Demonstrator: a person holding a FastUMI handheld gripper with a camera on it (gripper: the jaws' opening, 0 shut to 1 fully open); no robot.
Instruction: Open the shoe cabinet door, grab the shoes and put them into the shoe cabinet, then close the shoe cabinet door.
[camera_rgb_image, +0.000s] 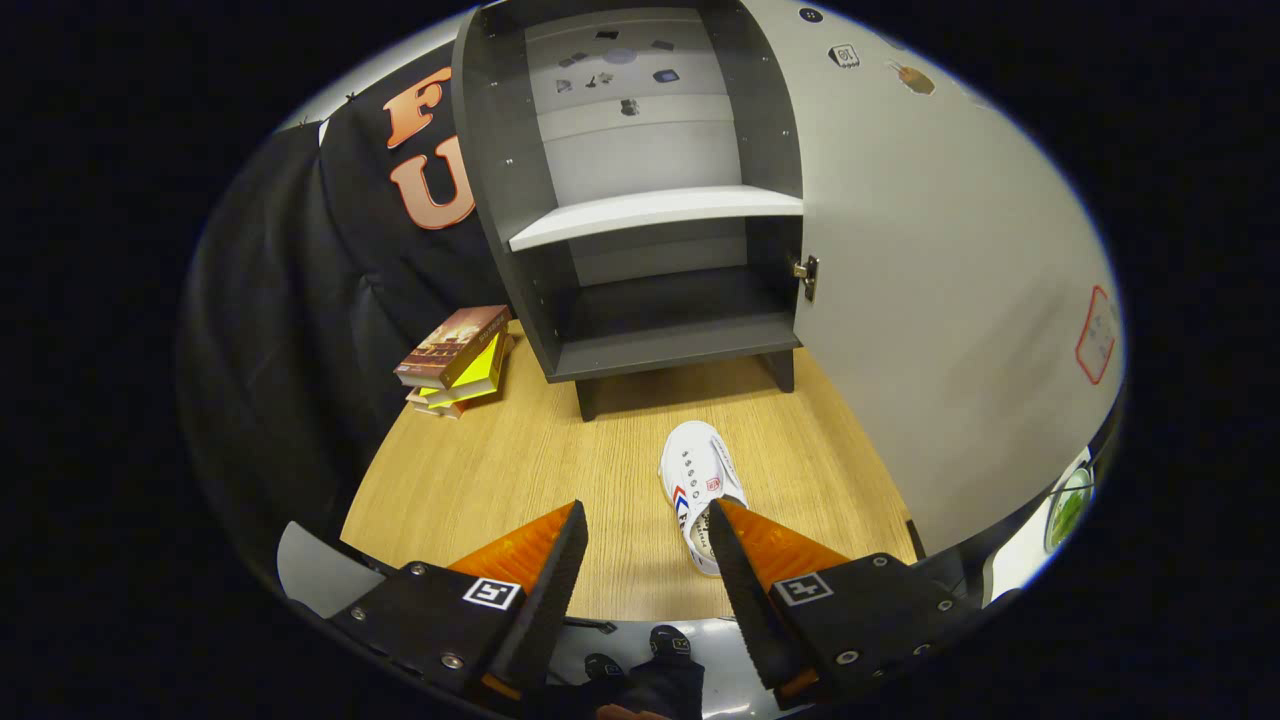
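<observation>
The shoe cabinet (640, 340) stands on the wooden table (500, 470) beyond my fingers, dark grey with a pale shelf (655, 212) halfway up and a bare bottom compartment. Its door (930, 300) is swung wide open to the right, hinge showing at the cabinet's right edge. A white shoe (697, 478) with blue and red marks lies on the table in front of the cabinet, toe toward it, its heel end partly behind my right fingertip. My gripper (647, 523) is open, hovering above the table, with nothing between the fingers.
A stack of books (455, 362) lies on the table left of the cabinet. The black booth cloth hangs behind and to the left. The open door blocks the right side. The table's near edge runs just under my fingers.
</observation>
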